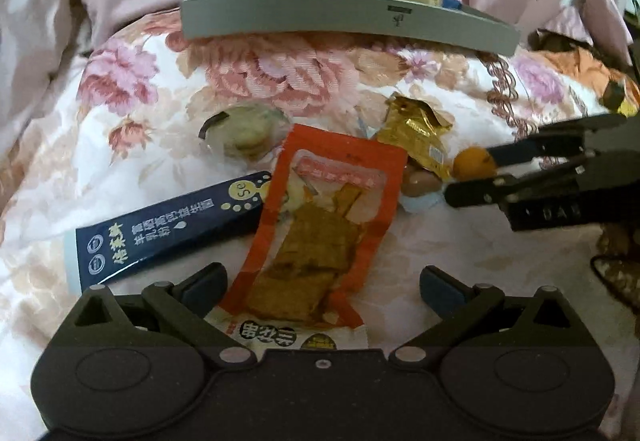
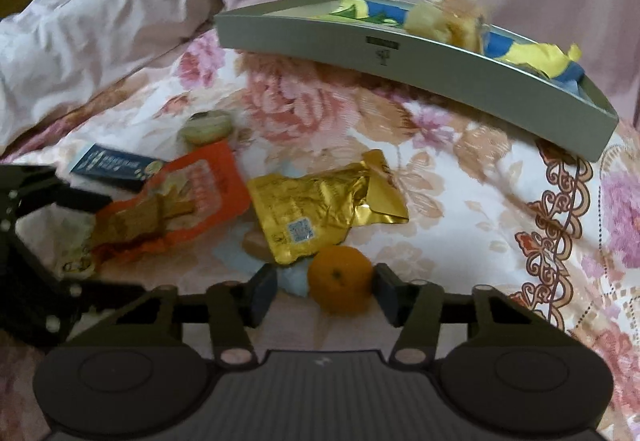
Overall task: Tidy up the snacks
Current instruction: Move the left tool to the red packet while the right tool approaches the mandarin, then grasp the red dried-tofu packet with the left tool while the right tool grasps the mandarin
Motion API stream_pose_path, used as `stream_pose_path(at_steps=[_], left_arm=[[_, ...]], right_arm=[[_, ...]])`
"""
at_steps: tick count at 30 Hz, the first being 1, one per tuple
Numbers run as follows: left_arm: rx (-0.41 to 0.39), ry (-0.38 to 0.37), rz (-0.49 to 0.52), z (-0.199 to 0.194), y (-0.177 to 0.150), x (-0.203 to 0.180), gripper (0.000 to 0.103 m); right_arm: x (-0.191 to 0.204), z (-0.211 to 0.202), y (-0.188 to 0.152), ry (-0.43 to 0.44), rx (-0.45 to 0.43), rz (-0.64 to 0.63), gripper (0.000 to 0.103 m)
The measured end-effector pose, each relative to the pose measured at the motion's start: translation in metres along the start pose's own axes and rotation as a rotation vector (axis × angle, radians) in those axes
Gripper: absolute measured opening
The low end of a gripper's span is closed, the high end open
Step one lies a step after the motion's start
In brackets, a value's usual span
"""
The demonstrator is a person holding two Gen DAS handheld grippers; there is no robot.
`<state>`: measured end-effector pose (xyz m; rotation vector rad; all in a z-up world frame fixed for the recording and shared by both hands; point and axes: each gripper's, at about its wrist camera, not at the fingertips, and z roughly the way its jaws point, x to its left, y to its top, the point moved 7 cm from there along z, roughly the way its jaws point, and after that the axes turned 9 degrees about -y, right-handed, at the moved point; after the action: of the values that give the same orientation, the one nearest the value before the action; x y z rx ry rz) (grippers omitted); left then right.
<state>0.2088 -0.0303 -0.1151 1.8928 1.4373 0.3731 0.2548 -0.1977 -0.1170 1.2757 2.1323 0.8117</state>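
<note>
Right wrist: small round orange mandarin (image 2: pixel 340 277)

left gripper (image 1: pixel 322 281) fingers spread wide around the orange snack packet (image 1: pixel 320 225) on floral bedding (image 1: pixel 132 129).

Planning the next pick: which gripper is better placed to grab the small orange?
Right. The right gripper already brackets the small orange, jaws open either side. The left gripper sits open over the red snack packet.
</note>
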Motion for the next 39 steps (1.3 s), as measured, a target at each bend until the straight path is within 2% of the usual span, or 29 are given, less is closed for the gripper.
stream_pose_path(at_steps=[5, 10, 12, 19, 24, 27, 30, 33, 35, 39], left_arm=[[-0.028, 0.006, -0.038, -0.002, 0.001, 0.008, 0.102], [-0.017, 0.062, 0.078, 0.004, -0.001, 0.001, 0.102], [-0.02, 0.062, 0.075, 0.004, 0.0, 0.002, 0.101], [-0.041, 0.043, 0.028, 0.0, 0.002, 0.007, 0.082], [-0.028, 0.029, -0.011, -0.002, 0.002, 0.004, 0.075], [-0.03, 0.011, -0.034, -0.002, 0.003, 0.003, 0.076], [-0.035, 0.0, -0.023, 0.003, 0.005, 0.003, 0.086], [-0.032, 0.007, 0.009, 0.009, 0.007, 0.0, 0.087], [-0.029, 0.016, 0.029, 0.012, 0.01, -0.001, 0.084], [-0.04, 0.02, 0.011, 0.011, 0.012, 0.003, 0.069]], right_arm=[[0.007, -0.004, -0.005, 0.02, 0.028, -0.028, 0.055], [0.012, -0.002, -0.002, 0.037, 0.023, -0.022, 0.048], [0.012, -0.003, -0.001, 0.046, 0.021, -0.006, 0.048], [0.014, -0.003, -0.004, 0.041, 0.034, 0.0, 0.044], [0.016, -0.003, -0.004, 0.031, 0.033, 0.007, 0.046], [0.015, -0.002, -0.004, 0.026, 0.031, 0.018, 0.047], [0.014, 0.0, -0.004, 0.021, 0.027, 0.023, 0.048], [0.014, 0.001, -0.004, 0.017, 0.022, 0.023, 0.049], [0.014, 0.002, -0.004, 0.008, 0.017, 0.021, 0.053], [0.013, 0.004, -0.003, 0.009, 0.015, 0.036, 0.055]])
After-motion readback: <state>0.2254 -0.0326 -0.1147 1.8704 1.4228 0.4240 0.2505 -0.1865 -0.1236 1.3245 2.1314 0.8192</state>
